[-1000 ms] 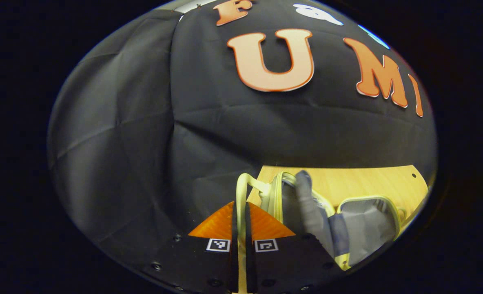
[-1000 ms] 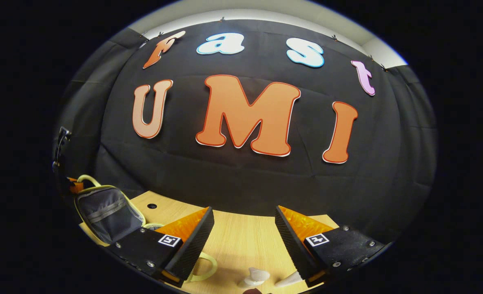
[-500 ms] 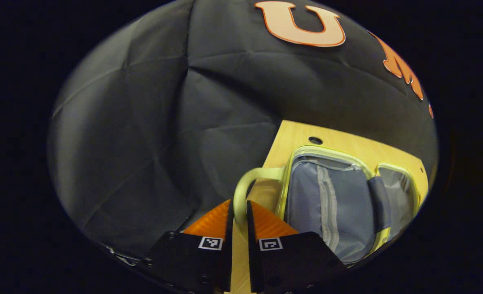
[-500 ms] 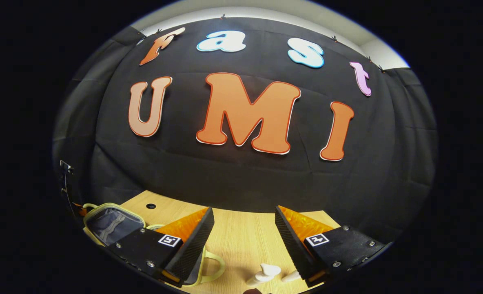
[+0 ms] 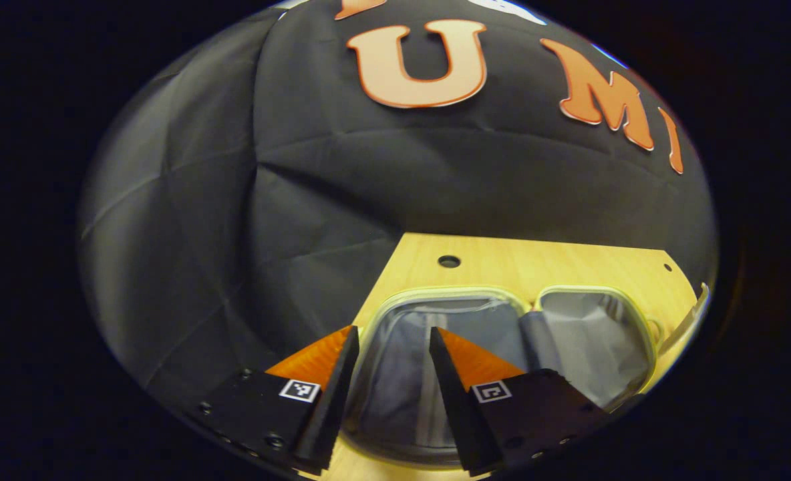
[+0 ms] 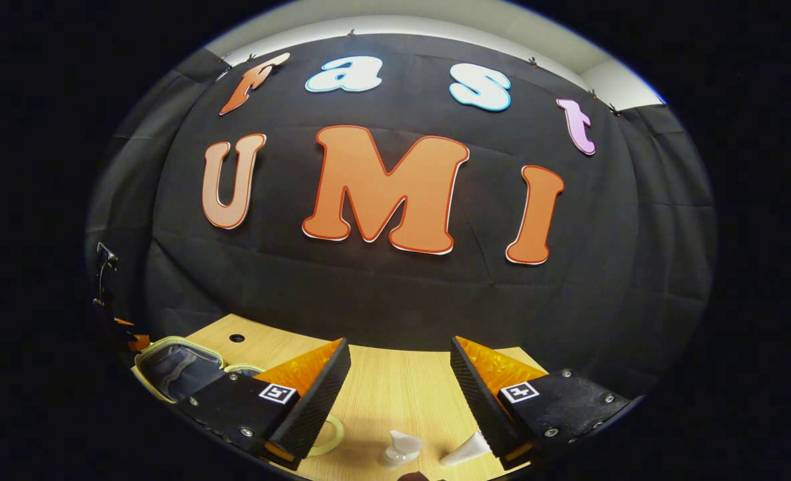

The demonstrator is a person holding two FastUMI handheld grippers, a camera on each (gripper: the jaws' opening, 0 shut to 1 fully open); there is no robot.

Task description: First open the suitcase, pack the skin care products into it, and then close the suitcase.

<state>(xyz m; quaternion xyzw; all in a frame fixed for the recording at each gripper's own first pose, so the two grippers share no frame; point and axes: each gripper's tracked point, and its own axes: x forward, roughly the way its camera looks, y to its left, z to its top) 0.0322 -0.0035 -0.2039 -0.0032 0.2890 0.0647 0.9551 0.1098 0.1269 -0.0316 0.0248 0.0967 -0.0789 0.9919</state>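
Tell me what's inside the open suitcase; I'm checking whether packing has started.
The suitcase lies open on the table, and both halves show only grey lining. The left gripper covers part of the near half, so anything there is hidden.

The suitcase (image 5: 502, 334) lies open on the table (image 5: 569, 267), bottles (image 6: 401, 446) to its right.
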